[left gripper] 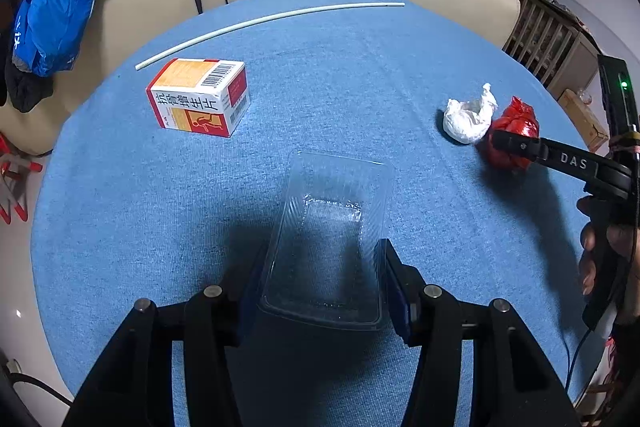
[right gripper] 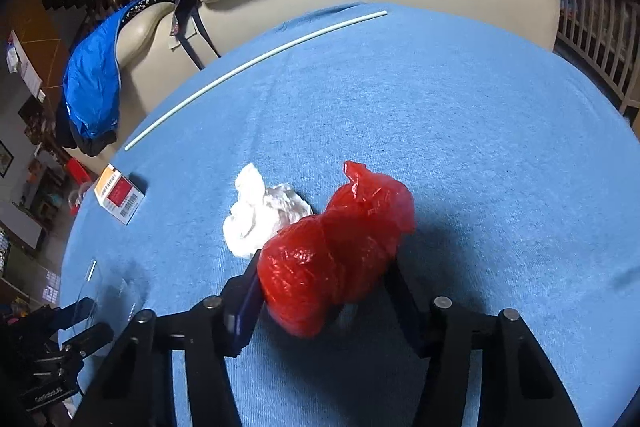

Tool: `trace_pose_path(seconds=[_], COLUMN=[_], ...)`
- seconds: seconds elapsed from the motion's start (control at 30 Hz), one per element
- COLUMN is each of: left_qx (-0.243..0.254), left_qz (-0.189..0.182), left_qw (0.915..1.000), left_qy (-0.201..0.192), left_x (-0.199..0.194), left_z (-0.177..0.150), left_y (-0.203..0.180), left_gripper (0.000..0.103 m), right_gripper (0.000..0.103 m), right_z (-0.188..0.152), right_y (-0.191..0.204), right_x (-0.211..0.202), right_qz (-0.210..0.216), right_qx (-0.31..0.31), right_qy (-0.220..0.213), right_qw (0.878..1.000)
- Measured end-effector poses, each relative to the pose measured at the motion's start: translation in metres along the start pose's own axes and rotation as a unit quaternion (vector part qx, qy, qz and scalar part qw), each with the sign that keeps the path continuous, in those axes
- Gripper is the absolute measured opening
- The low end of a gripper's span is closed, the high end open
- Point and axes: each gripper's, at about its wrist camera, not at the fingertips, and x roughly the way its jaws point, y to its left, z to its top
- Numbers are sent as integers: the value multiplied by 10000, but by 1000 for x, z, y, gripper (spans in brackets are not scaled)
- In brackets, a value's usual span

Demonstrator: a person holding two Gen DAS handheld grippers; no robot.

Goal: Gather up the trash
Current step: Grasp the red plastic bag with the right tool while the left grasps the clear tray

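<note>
Holding two bits of trash, you are.
Your left gripper point(left gripper: 320, 291) pinches the clear tray point(left gripper: 332, 243); your right gripper point(right gripper: 324, 303) pinches the red bag point(right gripper: 336, 247). The white tissue point(right gripper: 264, 215) and box point(left gripper: 200, 97) are left.

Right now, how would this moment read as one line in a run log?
left gripper: shut on clear plastic tray | right gripper: shut on crumpled red plastic bag | crumpled white tissue: on blue tablecloth

The medicine box point(left gripper: 199, 97) carries large Chinese characters, 抗骨增生片, and a barcode on its top face. The right claw's point(left gripper: 504, 143) finger reads "DAS" in white letters.
</note>
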Motion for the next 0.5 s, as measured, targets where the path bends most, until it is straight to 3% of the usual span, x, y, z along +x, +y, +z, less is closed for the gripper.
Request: trace_pose_path(seconds=[0.5], left_qx=[-54], left_qz=[53], left_qw=[9999], left_qy=[-143], left_x=[-30], left_z=[-20], left_y=[-22], left_gripper=[56], right_gripper=[60], right_z=[-47], right_y=[-2], right_x=[-67], right_qz=[136], right_qx=[-125], right_qy=[-218], right_qw=[9996])
